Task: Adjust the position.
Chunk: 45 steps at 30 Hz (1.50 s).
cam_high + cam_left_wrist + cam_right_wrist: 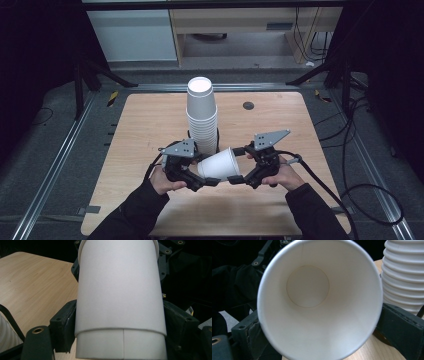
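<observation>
Two grippers of mine meet over the near middle of the wooden table (150, 130), and both are clamped on one white paper cup (220, 165) lying sideways in the air between them. My left gripper (202, 181) has its jaws closed against the cup's sides near the base; in the left gripper view the cup wall (120, 290) runs up between both jaws, with a second cup edge showing nested at the bottom. My right gripper (239, 178) has its jaws pressed on the rim end; the right gripper view looks straight into the open mouth of the cup (312, 302), down to its round bottom.

Obstruction: a tall stack of upside-down white cups (202, 117) stands just behind the held cup, close to both grippers. In the right gripper view its ribbed rims (404, 277) rise just beside the right jaw.

Further items: a small dark round disc (248, 105) lies on the table beyond the stack, well apart from the cup.
</observation>
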Available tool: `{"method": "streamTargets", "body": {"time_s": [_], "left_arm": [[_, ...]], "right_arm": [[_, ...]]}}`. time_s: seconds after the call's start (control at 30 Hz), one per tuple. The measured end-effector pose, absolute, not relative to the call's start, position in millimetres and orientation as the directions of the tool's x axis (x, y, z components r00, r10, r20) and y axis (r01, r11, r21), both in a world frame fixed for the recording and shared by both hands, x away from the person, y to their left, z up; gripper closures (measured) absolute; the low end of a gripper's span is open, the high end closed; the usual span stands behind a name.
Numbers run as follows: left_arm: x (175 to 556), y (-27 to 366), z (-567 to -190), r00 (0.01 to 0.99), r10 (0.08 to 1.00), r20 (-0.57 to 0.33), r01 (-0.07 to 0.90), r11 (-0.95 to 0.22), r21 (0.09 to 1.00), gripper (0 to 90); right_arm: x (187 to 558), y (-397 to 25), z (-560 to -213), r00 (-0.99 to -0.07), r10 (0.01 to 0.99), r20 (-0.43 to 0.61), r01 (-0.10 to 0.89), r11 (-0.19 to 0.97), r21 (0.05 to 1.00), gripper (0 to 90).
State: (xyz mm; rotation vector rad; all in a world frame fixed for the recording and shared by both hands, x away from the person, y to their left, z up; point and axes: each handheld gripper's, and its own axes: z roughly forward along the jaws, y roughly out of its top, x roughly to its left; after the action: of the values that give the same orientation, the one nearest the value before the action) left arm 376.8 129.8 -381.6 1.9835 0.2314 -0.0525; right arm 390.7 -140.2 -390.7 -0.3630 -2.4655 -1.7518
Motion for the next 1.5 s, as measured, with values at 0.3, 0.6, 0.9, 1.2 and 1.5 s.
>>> {"method": "streamTargets", "body": {"time_s": [0.3,0.6,0.9,1.2,1.5], "left_arm": [[374.5,126.5,-382.7,0.983,0.134,-0.124,0.169,-0.403,0.9,21.9],[374.1,126.1,-383.9,0.984,0.128,-0.121,0.163,-0.405,0.9,22.2],[374.9,126.2,-385.9,0.984,0.123,-0.128,0.168,-0.404,0.899,22.6],[375.5,126.1,-386.4,0.984,0.121,-0.13,0.169,-0.406,0.898,22.6],[376.2,126.5,-386.2,0.983,0.119,-0.138,0.175,-0.405,0.897,22.4]], "right_arm": [[390.6,-133.8,-393.3,-0.967,0.116,0.228,0.255,0.342,0.905,5.2],[390.0,-133.9,-393.6,-0.964,0.098,0.248,0.267,0.362,0.893,9.7],[388.9,-134.4,-392.9,-0.968,0.102,0.231,0.252,0.368,0.895,11.5],[388.2,-134.5,-392.5,-0.97,0.104,0.22,0.243,0.373,0.896,12.4],[388.0,-134.3,-391.8,-0.971,0.105,0.215,0.239,0.371,0.897,12.6]]}}
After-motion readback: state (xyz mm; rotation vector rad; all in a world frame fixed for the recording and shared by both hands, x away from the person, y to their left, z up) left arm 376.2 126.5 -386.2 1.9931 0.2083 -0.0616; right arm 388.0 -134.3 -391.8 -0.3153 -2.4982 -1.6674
